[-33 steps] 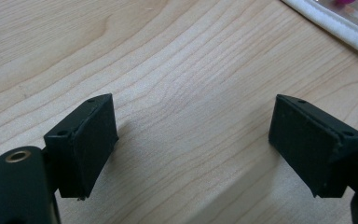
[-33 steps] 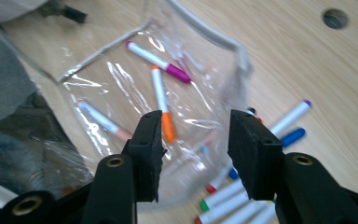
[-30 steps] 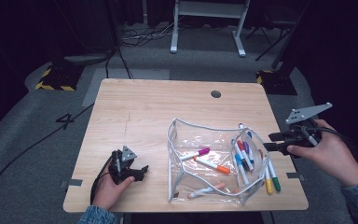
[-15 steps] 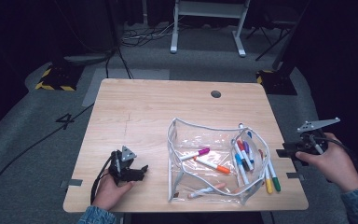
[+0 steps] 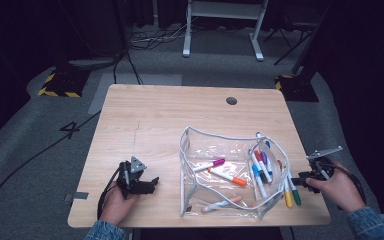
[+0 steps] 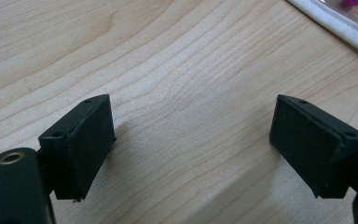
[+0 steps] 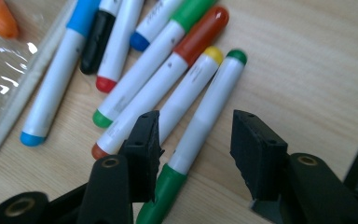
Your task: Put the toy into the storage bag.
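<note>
My left gripper [image 5: 150, 184] sits low on the table [image 5: 150, 120] near the front-left corner, jaws wide with bare wood between them – nothing held. In the left gripper view the pads [image 6: 86, 142] frame wood grain; the white edge of the clear pouch [image 6: 328, 23] is cut off at the top right, with a blurred magenta tip above it that I can't identify from there.

Centre of the high view: the clear pouch [image 5: 190, 150] lies open-mouthed, with a magenta marker [image 5: 209, 165] and an orange-capped marker [image 5: 228, 177] seen through the plastic. Another pen near its front edge is pale and hard to make out.

Right of that, a bundle of markers [image 5: 261, 170] lies across the pouch's right rim – too small in the high view to sort by colour, and I can't tell which lie inside the pouch.

My right gripper [image 7: 196, 149] is down at the table's right edge, and its jaws have just been opening. They straddle the green marker [image 7: 205, 121] – half open, pads not pressing on it. The yellow marker [image 7: 186, 95] lies just beside it, partly hidden behind the left jaw. The orange-red marker [image 7: 165, 72] and another green-tipped one [image 7: 144, 67] are next, their low ends clear. A blue marker [image 7: 58, 70] lies over the pouch seam.
</note>
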